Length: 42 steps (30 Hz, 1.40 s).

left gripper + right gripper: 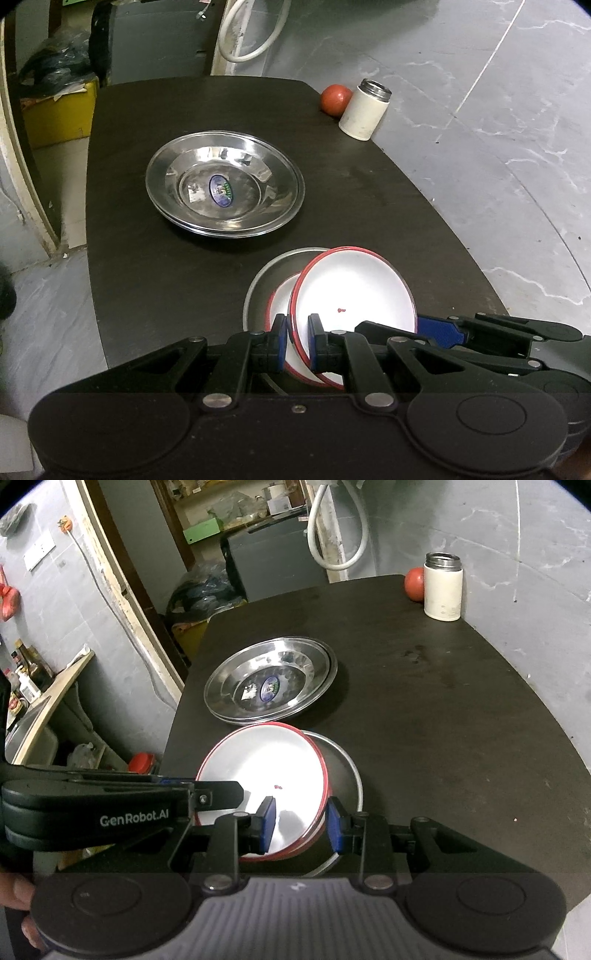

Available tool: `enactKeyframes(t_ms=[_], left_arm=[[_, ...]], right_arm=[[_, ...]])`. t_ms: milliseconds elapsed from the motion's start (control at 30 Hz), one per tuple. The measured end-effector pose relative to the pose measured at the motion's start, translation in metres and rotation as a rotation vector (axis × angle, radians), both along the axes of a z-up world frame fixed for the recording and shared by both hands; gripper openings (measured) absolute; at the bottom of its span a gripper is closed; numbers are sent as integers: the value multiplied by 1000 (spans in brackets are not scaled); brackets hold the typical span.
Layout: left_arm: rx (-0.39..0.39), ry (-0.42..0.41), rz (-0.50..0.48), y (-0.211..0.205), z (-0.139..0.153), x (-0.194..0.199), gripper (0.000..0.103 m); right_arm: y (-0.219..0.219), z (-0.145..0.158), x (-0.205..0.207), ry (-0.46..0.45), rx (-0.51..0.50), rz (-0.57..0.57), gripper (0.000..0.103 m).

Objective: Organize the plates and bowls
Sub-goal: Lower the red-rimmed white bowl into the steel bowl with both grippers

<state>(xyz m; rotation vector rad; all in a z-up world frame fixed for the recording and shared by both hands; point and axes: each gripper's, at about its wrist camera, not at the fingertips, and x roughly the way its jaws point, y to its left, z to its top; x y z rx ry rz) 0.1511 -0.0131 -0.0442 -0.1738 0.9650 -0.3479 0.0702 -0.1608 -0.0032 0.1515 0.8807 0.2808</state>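
With the red-rimmed white bowl [354, 291] pinched at its near rim by the left tongs [298, 345] and straddled by the spread right tongs [301, 825], it's probably best lowered level into the steel plate [258, 291] underneath.

steel plates [225, 184]: polished, mirror-glossy metal. white bowl [354, 288]: smooth, glossy, enamel-like, red rim. table [369, 192]: dark matt wood grain. gripper pads [266, 823]: matt blue.
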Motion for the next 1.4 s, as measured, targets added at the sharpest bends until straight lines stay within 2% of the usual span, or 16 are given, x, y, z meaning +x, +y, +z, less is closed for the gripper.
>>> enactKeyframes(t_ms=[667, 1400], left_arm=[[-5, 37, 23, -4, -6, 7, 12], [-2, 29, 24, -4, -6, 6, 17]], right_arm=[[-1, -2, 3, 21, -17, 22, 34], [-3, 0, -2, -2, -15, 14, 35]])
